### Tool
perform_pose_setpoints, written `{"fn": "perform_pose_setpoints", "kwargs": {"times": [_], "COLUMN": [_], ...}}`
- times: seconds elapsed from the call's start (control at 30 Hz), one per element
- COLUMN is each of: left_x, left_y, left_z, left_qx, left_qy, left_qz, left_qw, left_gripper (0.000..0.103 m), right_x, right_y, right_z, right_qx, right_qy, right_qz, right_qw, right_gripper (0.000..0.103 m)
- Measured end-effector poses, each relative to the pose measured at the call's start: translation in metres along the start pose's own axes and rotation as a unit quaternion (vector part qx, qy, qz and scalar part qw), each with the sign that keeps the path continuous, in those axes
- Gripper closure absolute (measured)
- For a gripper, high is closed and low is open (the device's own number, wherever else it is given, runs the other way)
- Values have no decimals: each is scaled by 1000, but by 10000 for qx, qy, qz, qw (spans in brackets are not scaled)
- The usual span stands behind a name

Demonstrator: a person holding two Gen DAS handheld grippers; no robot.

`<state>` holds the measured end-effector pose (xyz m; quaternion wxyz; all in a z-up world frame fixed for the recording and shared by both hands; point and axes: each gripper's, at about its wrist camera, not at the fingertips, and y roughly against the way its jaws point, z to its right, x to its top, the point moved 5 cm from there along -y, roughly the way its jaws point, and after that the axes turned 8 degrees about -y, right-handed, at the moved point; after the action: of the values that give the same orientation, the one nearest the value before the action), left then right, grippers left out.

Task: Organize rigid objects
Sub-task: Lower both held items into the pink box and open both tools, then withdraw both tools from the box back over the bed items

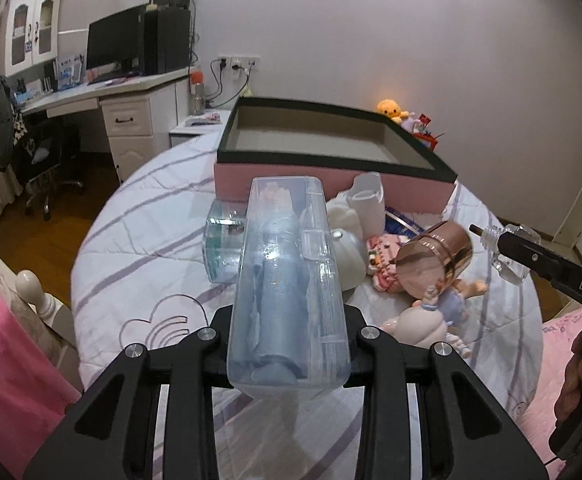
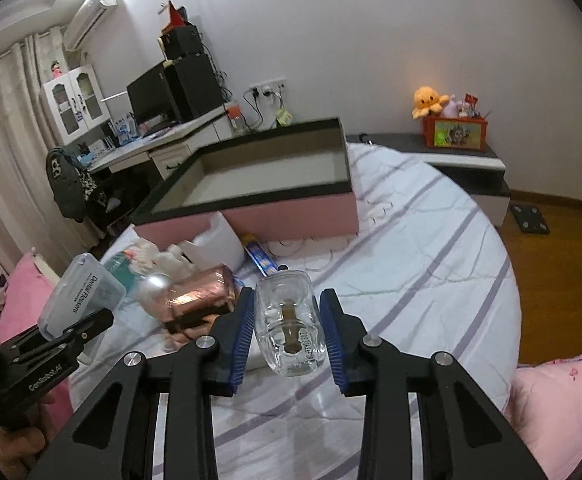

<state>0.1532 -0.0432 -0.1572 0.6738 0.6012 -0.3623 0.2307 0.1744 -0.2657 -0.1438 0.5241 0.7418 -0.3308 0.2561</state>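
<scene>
My left gripper (image 1: 289, 332) is shut on a clear plastic flosser case (image 1: 287, 280) with a pale blue insert, held above the bed. In the right wrist view that case (image 2: 81, 292) shows at the left in the left gripper (image 2: 87, 324). A clear glass bottle (image 2: 291, 320) sits upright between the blue pads (image 2: 243, 332) of my right gripper (image 2: 289, 328), which is shut on it. From the left wrist view the right gripper (image 1: 507, 244) and the bottle (image 1: 511, 252) are at the right. An open pink box with a dark rim (image 1: 331, 162) (image 2: 251, 196) stands behind, with nothing seen inside.
On the striped quilt (image 1: 151, 240) lie a rose-gold cylinder (image 1: 435, 260), a doll (image 1: 443, 300), a white cup (image 1: 367, 200), a teal bottle (image 1: 223, 248) and a blue tube (image 2: 261, 258). A desk with a monitor (image 1: 115, 40) stands left, a low cabinet (image 2: 467, 160) right.
</scene>
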Motion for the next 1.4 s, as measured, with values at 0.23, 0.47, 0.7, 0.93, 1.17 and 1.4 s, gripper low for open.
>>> {"fn": "perform_pose_setpoints", "kwargs": {"times": [0.23, 0.47, 0.7, 0.93, 1.17, 1.4], "left_x": [24, 88, 146, 163, 153, 155], "left_y": [22, 19, -32, -117, -158, -116], "left_z": [-9, -13, -17, -20, -20, -32], "left_qx": [-7, 206, 350, 176, 60, 290], "left_qy": [-3, -291, -412, -235, -126, 59], "left_qz": [230, 614, 582, -192, -725, -76], "left_qw": [9997, 9975, 9968, 9994, 9973, 9995], "left_gripper": [71, 71, 70, 70, 56, 0], "right_x": [17, 62, 114, 124, 114, 112], "right_y": [11, -8, -73, -134, -158, -138], "right_z": [-25, -53, -54, -33, -23, -13], "right_qx": [157, 101, -18, -186, -246, -201], "right_qy": [282, 742, 778, 581, 484, 270], "right_qz": [143, 251, -22, -457, -733, -572], "right_qw": [9994, 9969, 9970, 9971, 9958, 9978], "right_gripper": [69, 69, 69, 69, 67, 8]}}
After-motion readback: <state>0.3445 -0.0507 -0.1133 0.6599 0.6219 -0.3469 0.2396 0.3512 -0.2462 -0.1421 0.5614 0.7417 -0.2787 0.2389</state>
